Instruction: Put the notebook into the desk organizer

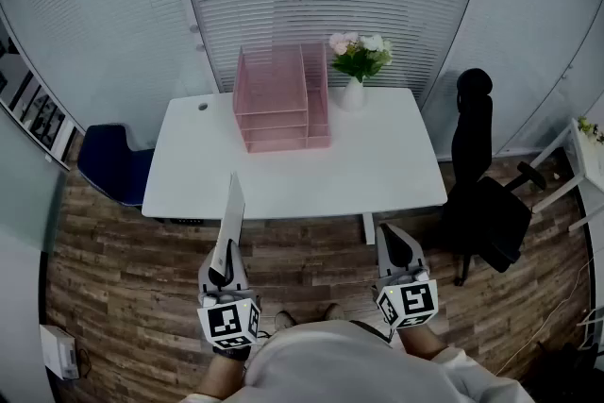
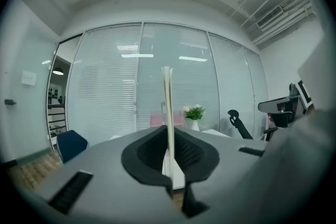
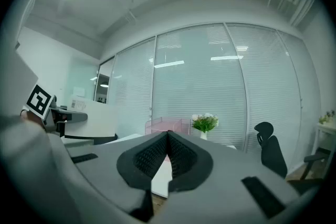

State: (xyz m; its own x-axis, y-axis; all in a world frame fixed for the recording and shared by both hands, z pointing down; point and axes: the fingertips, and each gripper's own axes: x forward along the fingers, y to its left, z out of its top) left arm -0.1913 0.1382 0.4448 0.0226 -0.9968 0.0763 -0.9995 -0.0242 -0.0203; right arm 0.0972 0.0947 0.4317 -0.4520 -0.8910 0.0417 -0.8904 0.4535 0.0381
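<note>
My left gripper [image 1: 223, 274] is shut on a thin white notebook [image 1: 230, 222], held edge-up over the floor in front of the white desk [image 1: 377, 165]. In the left gripper view the notebook [image 2: 168, 107] stands as a thin upright strip between the pressed jaws of the gripper [image 2: 169, 152]. The pink mesh desk organizer [image 1: 281, 97] stands at the desk's back centre, and shows small and far in the gripper views [image 2: 165, 120] [image 3: 164, 125]. My right gripper [image 1: 396, 250] hangs at the right, its jaws shut with nothing in them [image 3: 168, 152].
A white vase of flowers [image 1: 357, 66] stands just right of the organizer. A black office chair [image 1: 481, 189] is at the desk's right end, a blue chair [image 1: 113, 163] at its left. Frosted glass walls with blinds close the back. Wood floor lies underfoot.
</note>
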